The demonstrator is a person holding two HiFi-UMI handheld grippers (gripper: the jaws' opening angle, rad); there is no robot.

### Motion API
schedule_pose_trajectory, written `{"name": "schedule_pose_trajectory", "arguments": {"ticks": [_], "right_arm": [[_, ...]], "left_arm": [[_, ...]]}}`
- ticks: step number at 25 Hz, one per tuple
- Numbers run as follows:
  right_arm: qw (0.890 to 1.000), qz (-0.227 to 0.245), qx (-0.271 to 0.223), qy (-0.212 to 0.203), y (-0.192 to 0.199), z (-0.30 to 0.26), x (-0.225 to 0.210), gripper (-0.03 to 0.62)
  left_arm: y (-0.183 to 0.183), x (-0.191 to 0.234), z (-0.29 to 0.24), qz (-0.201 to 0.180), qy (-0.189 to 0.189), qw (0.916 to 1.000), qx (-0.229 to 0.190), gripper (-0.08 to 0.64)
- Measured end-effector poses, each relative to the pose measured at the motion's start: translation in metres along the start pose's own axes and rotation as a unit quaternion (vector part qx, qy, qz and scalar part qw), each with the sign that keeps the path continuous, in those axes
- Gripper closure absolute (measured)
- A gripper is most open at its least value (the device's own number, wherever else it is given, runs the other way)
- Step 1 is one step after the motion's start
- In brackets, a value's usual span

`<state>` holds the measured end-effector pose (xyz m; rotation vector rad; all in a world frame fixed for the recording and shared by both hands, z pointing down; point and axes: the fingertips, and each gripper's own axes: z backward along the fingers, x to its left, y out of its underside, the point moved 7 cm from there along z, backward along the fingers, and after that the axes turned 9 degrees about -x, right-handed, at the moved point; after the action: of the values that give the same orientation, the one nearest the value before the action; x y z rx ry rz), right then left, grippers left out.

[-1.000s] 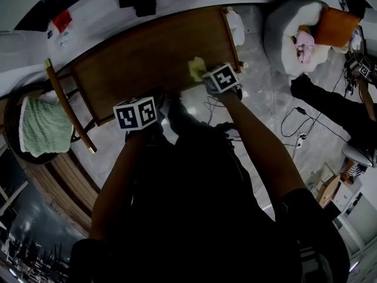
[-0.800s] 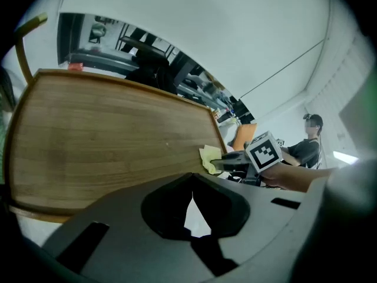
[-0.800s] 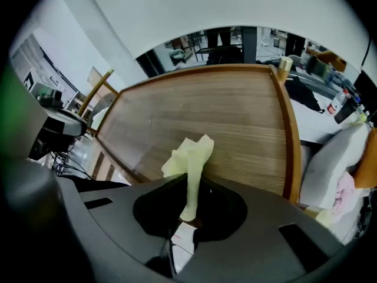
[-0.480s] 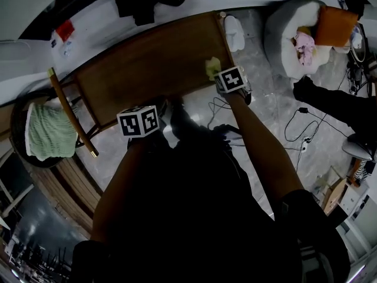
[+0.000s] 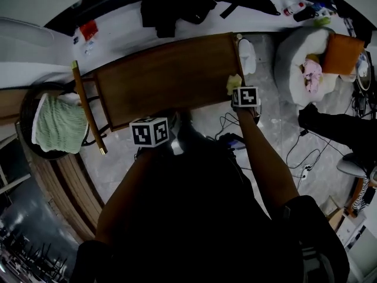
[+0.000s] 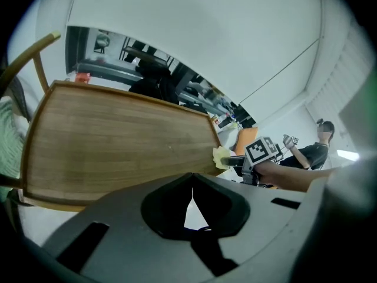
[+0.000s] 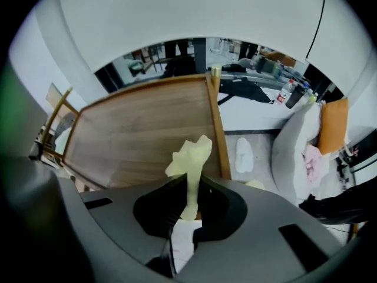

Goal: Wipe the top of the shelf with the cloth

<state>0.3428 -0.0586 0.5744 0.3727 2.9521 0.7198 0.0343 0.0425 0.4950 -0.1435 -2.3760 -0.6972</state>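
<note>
cloth (image 7: 189, 155), one, in right claw (image 7: 187, 188), one shelf (image 5: 165, 78)

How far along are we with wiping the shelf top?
Done: the cloth is clamped in the right gripper. In hand: it is over the near right corner of the shelf top. Left: no wiped trace shows, so treat the rest as pending. The left gripper is shut, empty.

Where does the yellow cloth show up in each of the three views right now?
Head view: yellow cloth upper right of centre, on the wooden shelf top at its near right corner.
Left gripper view: cloth right of centre, at the shelf top's right edge.
Right gripper view: cloth at centre, pinched by the right gripper.
Shared landmark: the shelf top's right edge.
</note>
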Motion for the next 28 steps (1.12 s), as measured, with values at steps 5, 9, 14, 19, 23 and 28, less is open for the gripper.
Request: {"name": "schedule_pose_trajectory", "arguments": {"ticks": [5, 9, 14, 19, 23, 28], "right_arm": [[0.941, -0.060, -0.188, -0.275, -0.079, 0.052, 0.070, 0.551], [0.816, -0.013, -0.304, -0.492, -0.143, 0.134, 0.135, 0.552], [0.693, 0.049, -0.373, -0.615, -0.178, 0.215, 0.186, 0.551], [0.628, 0.117, -0.429, -0.639, -0.178, 0.275, 0.209, 0.552], [0.609, 0.128, -0.429, -0.654, -0.161, 0.291, 0.208, 0.551], [0.628, 0.103, -0.447, -0.629, -0.145, 0.290, 0.186, 0.552]], "left_arm": [[-0.028, 0.004, 0.020, -0.021, -0.002, 0.9984, -0.051, 0.549], [-0.067, -0.006, 0.053, -0.034, 0.045, 0.9881, -0.143, 0.549], [-0.104, -0.038, 0.108, -0.087, 0.153, 0.9494, -0.260, 0.549], [-0.119, -0.063, 0.161, -0.159, 0.185, 0.9233, -0.297, 0.549], [-0.118, -0.078, 0.186, -0.189, 0.202, 0.9126, -0.301, 0.549], [-0.119, -0.092, 0.187, -0.199, 0.239, 0.9035, -0.295, 0.549]]}}
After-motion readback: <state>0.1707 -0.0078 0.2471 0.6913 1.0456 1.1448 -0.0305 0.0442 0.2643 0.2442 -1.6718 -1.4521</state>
